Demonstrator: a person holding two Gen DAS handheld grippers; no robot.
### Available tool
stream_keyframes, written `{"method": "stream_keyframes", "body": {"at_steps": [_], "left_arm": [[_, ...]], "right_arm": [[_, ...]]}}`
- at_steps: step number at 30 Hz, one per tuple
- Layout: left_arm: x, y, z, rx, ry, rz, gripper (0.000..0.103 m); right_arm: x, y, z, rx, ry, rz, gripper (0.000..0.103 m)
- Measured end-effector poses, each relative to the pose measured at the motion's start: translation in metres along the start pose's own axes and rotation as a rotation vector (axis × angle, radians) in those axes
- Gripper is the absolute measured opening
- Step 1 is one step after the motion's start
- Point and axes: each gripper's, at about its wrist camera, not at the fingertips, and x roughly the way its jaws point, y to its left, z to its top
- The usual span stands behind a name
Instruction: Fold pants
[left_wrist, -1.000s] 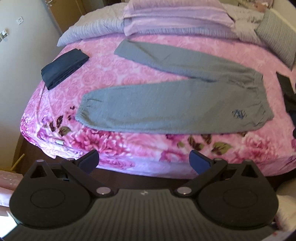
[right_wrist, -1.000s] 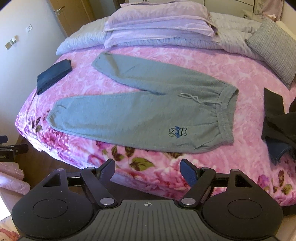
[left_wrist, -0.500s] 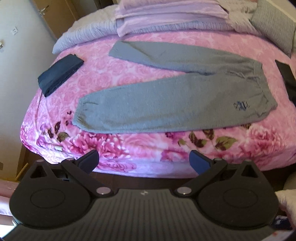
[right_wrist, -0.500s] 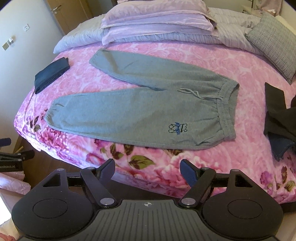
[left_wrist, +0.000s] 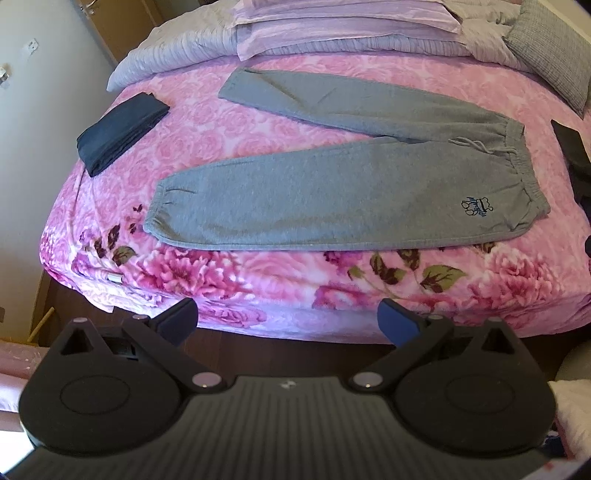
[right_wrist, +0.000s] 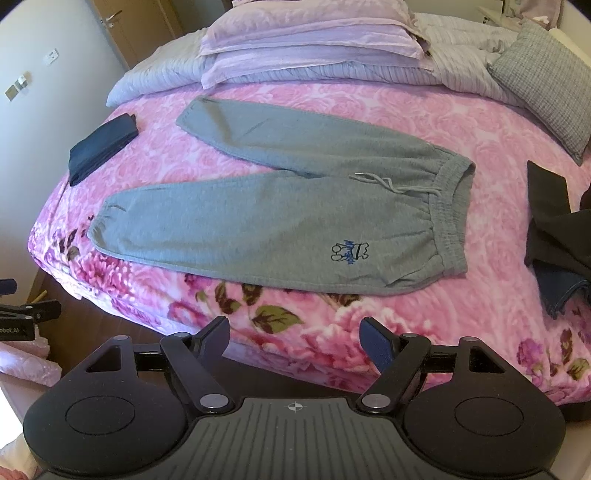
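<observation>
Grey sweatpants (left_wrist: 332, 192) (right_wrist: 280, 221) lie flat on a pink flowered bedspread (left_wrist: 258, 273) (right_wrist: 369, 314), legs spread in a V toward the left, waistband with drawstring at the right, a small blue logo near the hip. My left gripper (left_wrist: 288, 321) hangs open over the bed's front edge, below the near leg, holding nothing. My right gripper (right_wrist: 295, 334) is open too, just short of the bed edge below the logo. Neither touches the pants.
A folded dark navy garment (left_wrist: 118, 133) (right_wrist: 99, 147) lies at the bed's left. Dark clothes (right_wrist: 554, 236) are piled at the right edge. Lilac pillows (right_wrist: 314, 48) and a grey checked cushion (right_wrist: 543, 81) fill the far side. Wall and door stand left.
Both grippers have risen and edged closer to the bed, so the pants sit lower and larger in each view. Fingers stay open; the pants have not moved.
</observation>
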Motion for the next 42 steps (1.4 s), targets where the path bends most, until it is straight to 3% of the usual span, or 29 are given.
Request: {"method": "stream_keyframes", "body": {"at_steps": [27,34,42], "left_arm": [[0.011,0.016,0.008,-0.036,0.027,-0.009,0.102],[0.035,0.027,0.042,0.013,0.023,-0.042,0.102],[0.085,0.052,0.111,0.127,-0.001,-0.094,0.102]], "right_arm": [[0.019,0.003,0.013,0.001,0.032,-0.007,0.074],[0.032,0.006,0.029,0.066,0.034,-0.044,0.074],[0.051,0.001,0.062,0.202,0.014,-0.126,0.074]]}}
